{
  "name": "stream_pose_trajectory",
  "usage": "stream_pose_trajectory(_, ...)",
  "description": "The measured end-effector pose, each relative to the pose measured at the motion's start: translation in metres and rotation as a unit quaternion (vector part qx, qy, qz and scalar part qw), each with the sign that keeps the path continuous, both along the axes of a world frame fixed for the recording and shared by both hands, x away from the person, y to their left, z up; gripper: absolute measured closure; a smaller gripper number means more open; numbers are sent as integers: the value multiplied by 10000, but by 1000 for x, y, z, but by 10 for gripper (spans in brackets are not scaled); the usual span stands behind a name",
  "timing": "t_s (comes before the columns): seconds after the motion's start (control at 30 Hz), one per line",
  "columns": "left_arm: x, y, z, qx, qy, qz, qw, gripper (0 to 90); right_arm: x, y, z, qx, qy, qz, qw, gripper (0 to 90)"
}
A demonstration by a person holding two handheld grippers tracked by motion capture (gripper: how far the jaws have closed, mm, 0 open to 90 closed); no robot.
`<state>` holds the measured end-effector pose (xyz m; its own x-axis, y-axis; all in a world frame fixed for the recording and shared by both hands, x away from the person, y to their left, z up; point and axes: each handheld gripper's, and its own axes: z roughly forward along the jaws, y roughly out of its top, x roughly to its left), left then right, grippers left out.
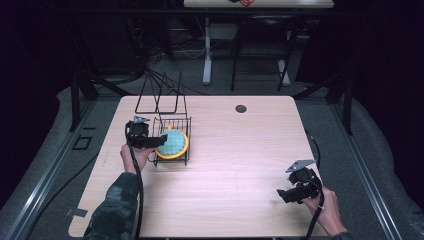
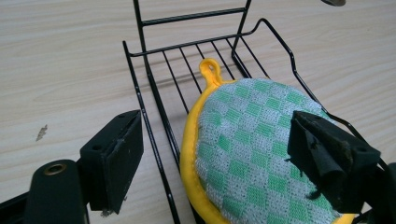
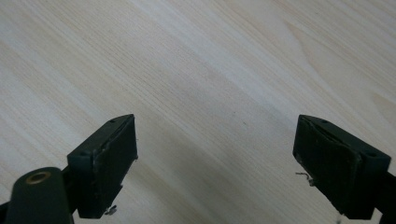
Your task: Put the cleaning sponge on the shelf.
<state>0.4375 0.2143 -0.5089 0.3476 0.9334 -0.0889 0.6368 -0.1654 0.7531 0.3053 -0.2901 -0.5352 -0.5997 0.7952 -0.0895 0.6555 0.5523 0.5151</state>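
One round pot holder [image 2: 252, 154], woven in green and grey checks with a yellow border and a small hanging loop, lies in the black wire rack [image 1: 172, 125] on the left of the pale wooden table [image 1: 240, 165]. Its cloth looks soft against the thin, stiff rods. At the rack, the left gripper [image 2: 215, 158] has its jaws spread wide, released, one hovering over the fabric and one outside the rack. Well apart, the right gripper [image 3: 215, 163] gapes over bare wood, empty.
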Motion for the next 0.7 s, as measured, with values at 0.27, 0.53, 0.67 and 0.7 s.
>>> stream_pose_trajectory(0.27, -21, 9, 6, 135, -109, 73, 9998, 139, -2, 2, 2, -8, -79, 27, 10000, 132)
stream_pose_trajectory(0.53, -46, 12, 14, 204, -287, 166, 9992, 77, -1, 0, 2, 33, -49, -31, 10000, 135)
stream_pose_trajectory(0.67, -60, 11, 15, 348, -320, 129, 9988, 61, -3, 2, 4, 13, -79, -19, 10000, 135)
stream_pose_trajectory(0.7, -63, 11, 15, 374, -343, 122, 9986, 56, -3, 3, 4, 19, -87, -19, 10000, 135)
